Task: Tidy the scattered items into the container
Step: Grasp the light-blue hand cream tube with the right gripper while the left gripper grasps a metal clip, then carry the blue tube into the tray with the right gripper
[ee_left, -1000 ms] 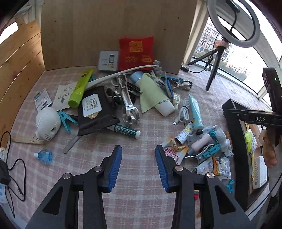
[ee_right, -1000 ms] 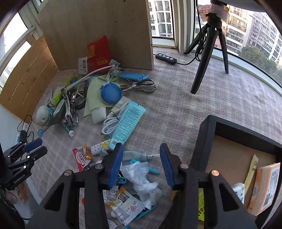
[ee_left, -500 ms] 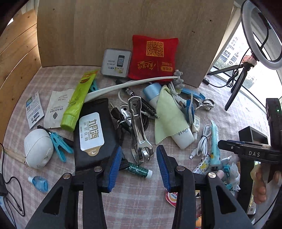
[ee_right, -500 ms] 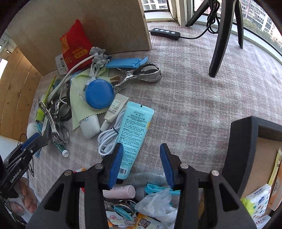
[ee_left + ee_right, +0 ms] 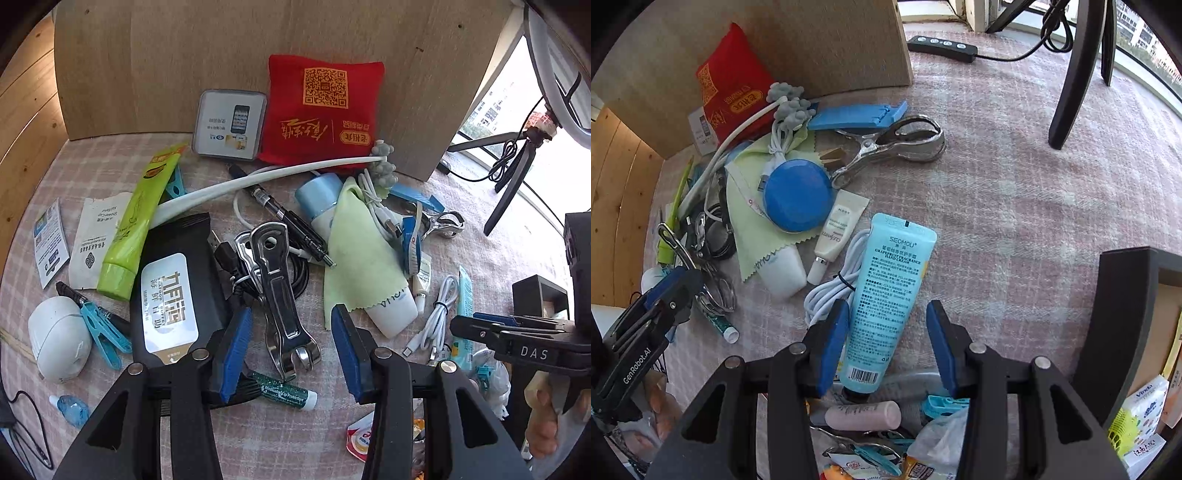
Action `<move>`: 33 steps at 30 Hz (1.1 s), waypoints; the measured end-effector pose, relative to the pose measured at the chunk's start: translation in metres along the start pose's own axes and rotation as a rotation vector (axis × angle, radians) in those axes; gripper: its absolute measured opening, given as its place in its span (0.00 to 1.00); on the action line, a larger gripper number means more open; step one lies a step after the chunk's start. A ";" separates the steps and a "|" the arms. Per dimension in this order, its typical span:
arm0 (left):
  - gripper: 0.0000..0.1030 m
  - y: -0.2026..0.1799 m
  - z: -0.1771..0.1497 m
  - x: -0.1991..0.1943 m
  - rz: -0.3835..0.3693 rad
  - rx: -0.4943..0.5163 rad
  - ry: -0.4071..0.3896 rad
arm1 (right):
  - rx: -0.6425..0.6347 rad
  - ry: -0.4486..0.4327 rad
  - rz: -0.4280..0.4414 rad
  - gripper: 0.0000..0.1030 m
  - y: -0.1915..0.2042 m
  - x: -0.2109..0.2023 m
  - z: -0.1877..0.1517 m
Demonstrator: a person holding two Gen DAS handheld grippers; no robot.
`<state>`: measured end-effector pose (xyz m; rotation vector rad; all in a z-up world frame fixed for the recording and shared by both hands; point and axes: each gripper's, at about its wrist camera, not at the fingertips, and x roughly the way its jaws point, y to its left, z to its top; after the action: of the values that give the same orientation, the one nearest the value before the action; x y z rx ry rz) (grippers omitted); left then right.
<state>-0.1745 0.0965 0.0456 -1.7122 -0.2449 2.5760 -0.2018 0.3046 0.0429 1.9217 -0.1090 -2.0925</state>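
Left gripper (image 5: 290,349) jaws parted, empty, above the shiny steel clamp (image 5: 279,291); right gripper (image 5: 886,341) parted, unclenched, straddling the light-blue hand-cream tube (image 5: 886,295) on checked cloth (image 5: 1015,206); black open box (image 5: 1123,317) at right.

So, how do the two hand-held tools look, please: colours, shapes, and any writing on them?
Both are black, with two angular arms fixed by silver round screws and ending in blue ribbed pads. The left tool carries white "GenRobot.AI" lettering on its side; the right tool carries "DAS". No sleeve is visible.
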 end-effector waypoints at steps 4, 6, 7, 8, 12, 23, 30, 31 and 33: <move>0.39 -0.004 0.003 0.010 0.010 0.011 0.022 | -0.015 -0.002 0.010 0.39 -0.001 0.006 -0.005; 0.30 -0.005 0.003 0.013 0.021 0.016 0.024 | -0.003 -0.010 0.038 0.31 -0.006 0.004 -0.008; 0.30 -0.005 0.003 0.014 0.017 0.017 0.022 | 0.005 -0.011 0.055 0.30 -0.009 0.004 -0.009; 0.29 -0.005 0.003 0.013 0.015 0.015 0.018 | 0.010 -0.016 0.062 0.29 -0.012 0.002 -0.011; 0.21 0.004 0.003 0.008 0.008 -0.012 0.000 | 0.012 -0.063 0.065 0.29 -0.022 -0.008 -0.016; 0.14 0.008 -0.009 -0.016 -0.035 -0.018 -0.038 | 0.024 -0.158 0.090 0.29 -0.050 -0.041 -0.031; 0.14 -0.021 -0.012 -0.059 -0.097 0.016 -0.109 | 0.039 -0.256 0.113 0.29 -0.067 -0.083 -0.038; 0.14 -0.028 -0.013 -0.066 -0.108 0.028 -0.119 | 0.046 -0.269 0.111 0.29 -0.073 -0.090 -0.040; 0.14 -0.045 -0.014 -0.077 -0.142 0.049 -0.132 | 0.062 -0.293 0.100 0.29 -0.085 -0.103 -0.044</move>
<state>-0.1343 0.1336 0.1177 -1.4548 -0.2941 2.5709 -0.1662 0.4190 0.1160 1.5934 -0.3290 -2.3116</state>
